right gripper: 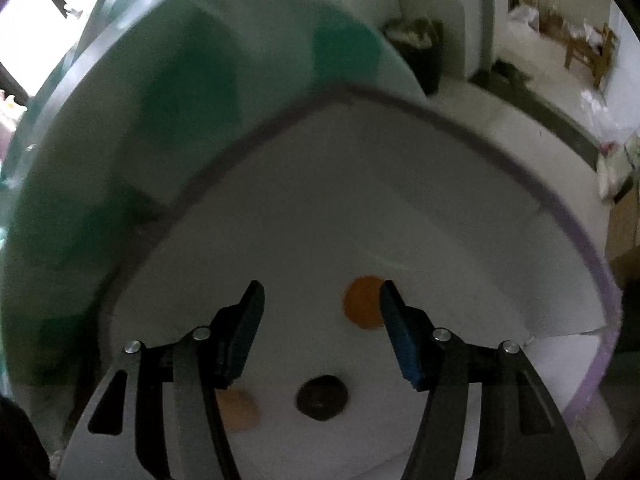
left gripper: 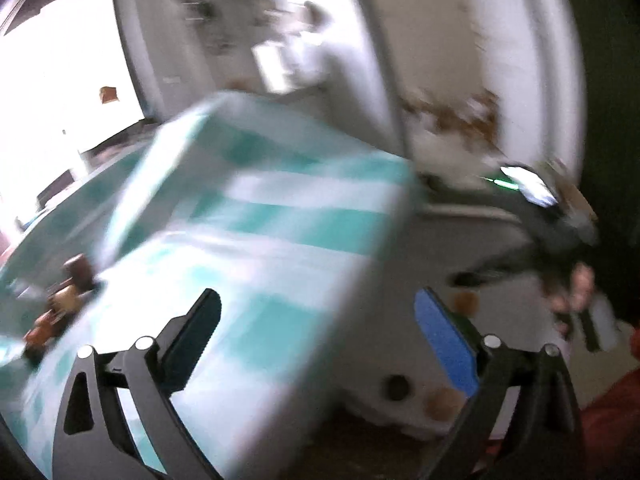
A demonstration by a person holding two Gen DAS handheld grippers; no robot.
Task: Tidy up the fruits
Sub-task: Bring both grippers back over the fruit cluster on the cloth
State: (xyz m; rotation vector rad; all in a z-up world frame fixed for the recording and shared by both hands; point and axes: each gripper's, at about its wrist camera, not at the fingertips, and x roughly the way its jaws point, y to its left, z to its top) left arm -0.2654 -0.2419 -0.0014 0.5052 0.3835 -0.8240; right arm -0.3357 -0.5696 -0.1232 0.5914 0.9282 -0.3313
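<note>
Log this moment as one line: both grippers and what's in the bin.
left gripper: open, empty | right gripper: open, empty, above white bin | in bin: orange fruit, dark fruit, tan fruit

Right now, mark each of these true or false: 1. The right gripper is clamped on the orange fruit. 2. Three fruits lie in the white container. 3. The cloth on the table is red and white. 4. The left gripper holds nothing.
1. False. The right gripper stands open above the white container; the orange fruit lies on the floor of it, beyond the jaws, not between pressing pads.
2. True. The orange fruit, a dark brown fruit and a pale orange fruit partly hidden by a finger.
3. False. The checked cloth is teal and white.
4. True. The left gripper is wide open with nothing between its fingers.
</note>
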